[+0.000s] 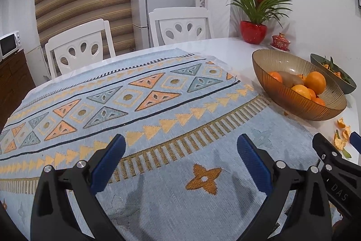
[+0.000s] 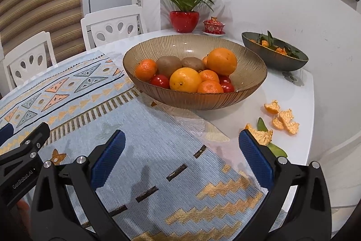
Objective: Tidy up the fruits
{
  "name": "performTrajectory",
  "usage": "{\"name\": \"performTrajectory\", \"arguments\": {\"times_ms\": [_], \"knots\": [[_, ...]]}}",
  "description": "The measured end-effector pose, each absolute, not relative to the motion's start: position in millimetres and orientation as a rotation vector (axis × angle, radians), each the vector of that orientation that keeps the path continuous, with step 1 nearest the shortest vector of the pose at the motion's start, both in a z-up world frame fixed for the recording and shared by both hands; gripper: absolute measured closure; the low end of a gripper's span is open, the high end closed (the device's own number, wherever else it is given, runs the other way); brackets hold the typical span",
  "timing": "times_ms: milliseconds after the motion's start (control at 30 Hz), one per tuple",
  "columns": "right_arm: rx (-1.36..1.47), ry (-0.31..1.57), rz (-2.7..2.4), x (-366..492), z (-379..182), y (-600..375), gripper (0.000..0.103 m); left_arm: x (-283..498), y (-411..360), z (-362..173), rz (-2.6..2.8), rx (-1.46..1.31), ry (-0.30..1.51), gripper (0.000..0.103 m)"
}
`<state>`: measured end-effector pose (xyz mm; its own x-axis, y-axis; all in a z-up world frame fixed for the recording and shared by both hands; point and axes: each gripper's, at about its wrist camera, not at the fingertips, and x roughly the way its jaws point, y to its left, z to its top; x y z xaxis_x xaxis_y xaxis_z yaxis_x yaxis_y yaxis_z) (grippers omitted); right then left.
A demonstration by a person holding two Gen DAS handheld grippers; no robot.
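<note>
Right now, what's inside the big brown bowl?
The brown bowl holds oranges, small mandarins, two kiwis and red tomatoes. Anything under the pile is hidden.

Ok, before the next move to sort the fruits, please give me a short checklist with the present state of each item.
1. Left hand-held gripper open and holding nothing: ok.
2. Right hand-held gripper open and holding nothing: ok.
3. Amber bowl upright on the table, with oranges, kiwis and red fruits inside: ok.
4. Way from the right hand-held gripper to the amber bowl free of things: ok, only the patterned cloth lies between.
5. Table beside the bowl tidy: not ok, orange peel pieces and leaves lie there.
6. Room left in the dark bowl: cannot tell, its inside is mostly hidden.
</note>
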<state>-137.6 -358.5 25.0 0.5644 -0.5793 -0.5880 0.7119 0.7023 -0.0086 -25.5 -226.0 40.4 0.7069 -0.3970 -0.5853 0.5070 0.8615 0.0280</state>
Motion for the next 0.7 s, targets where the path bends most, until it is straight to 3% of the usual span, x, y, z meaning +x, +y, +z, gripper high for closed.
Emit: {"name": "performTrajectory", "arguments": {"times_ms": [700], "knots": [[0.179, 0.600, -0.791, -132, 25, -349, 0.003, -26, -229, 38, -0.506, 0.195, 0.618, 0.005]]}}
